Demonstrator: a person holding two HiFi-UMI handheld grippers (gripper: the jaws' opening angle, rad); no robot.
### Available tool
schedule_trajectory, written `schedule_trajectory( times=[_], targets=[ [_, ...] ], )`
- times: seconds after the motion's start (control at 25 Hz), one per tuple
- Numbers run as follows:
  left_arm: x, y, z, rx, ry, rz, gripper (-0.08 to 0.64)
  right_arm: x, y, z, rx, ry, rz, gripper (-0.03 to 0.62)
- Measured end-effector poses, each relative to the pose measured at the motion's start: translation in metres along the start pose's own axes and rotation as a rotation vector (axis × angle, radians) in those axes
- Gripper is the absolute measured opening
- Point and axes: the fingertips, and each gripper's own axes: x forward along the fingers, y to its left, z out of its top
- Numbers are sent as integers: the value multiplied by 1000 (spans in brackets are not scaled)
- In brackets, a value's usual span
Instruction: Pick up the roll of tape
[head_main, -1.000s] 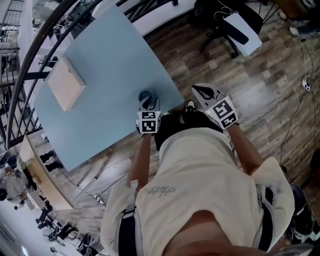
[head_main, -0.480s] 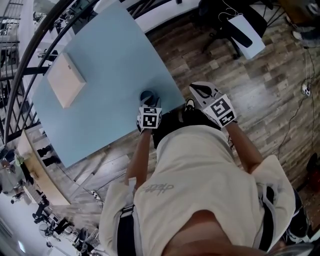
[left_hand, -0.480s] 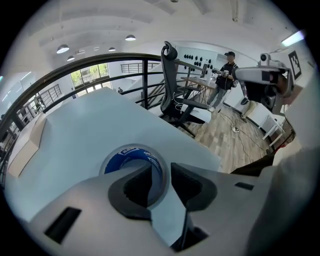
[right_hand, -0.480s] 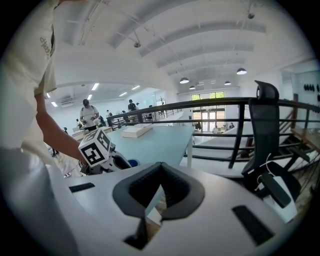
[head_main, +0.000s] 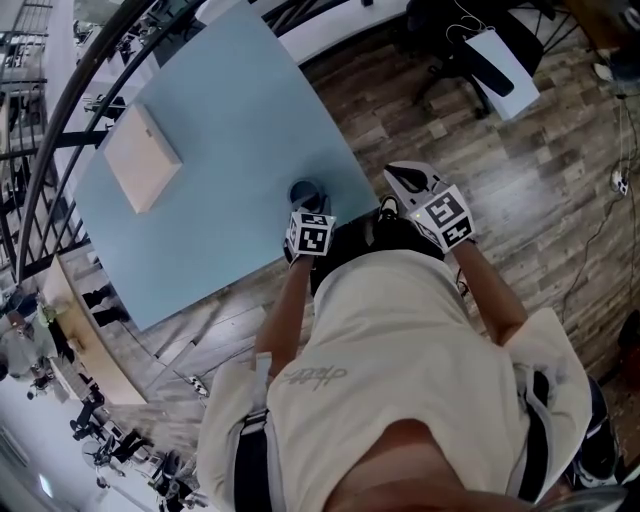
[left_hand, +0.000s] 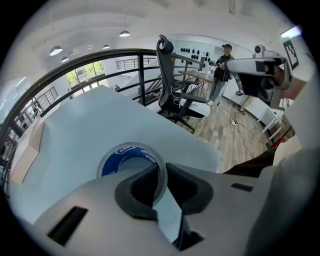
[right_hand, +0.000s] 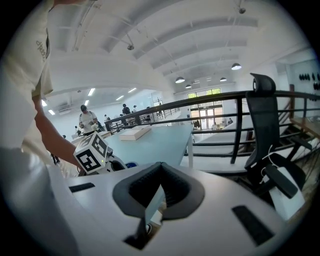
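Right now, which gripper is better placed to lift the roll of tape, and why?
Left. The left gripper has just been closing its fingers on the roll of tape; the right gripper is shut, empty, off the table.

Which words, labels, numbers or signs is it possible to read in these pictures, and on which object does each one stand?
No text here can be read with certainty.
Back of the shirt: one short grey word, too blurred to read.
Blue inner face of the roll of tape: white print, too small to read.
The marker cubes: black-and-white square codes only, no letters or numbers.
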Motion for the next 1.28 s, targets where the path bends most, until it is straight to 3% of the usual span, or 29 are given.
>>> schedule_trajectory(
  times=[0.12, 0.32, 0.44, 0.8, 1.28],
  targets=[
    [-5, 0, 2, -18, -14, -5, 58, 1, 1, -5, 31, -3, -3, 7],
    [-22, 2, 12, -115, -62, -43, 57, 1, 2, 0, 36, -20, -27, 6],
    [-34, 7, 21, -116, -101, -34, 57, 3, 5, 4, 37, -29, -31, 6],
    [-101, 40, 65, -177, -299, 27, 57, 2, 12, 27, -5, -51, -49, 6],
    [-196, 77, 135, -141, -567, 109, 57, -10, 15, 109, -112, -189, -98, 6]
  ],
)
